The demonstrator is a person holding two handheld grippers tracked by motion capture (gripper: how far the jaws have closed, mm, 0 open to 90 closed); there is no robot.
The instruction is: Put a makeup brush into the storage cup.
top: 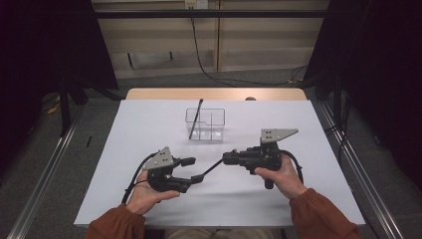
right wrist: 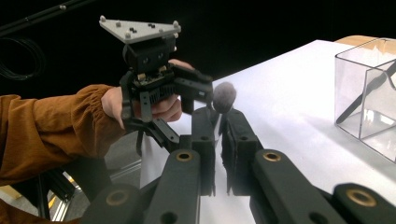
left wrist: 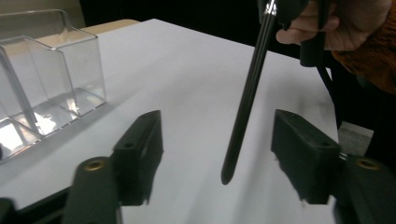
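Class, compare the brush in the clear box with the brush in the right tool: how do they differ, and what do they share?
The boxed brush leans nearly upright in the clear box; the held brush slants low over the table. The boxed brush is free; the held brush is clamped in the shut right tool, its handle tip between the open left tool jaws, untouched. Both have slim black handles.

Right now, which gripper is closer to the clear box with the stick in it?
Right. The right gripper sits just in front of the clear box, a little to its right, holding a black brush. The left gripper is lower left, farther away.
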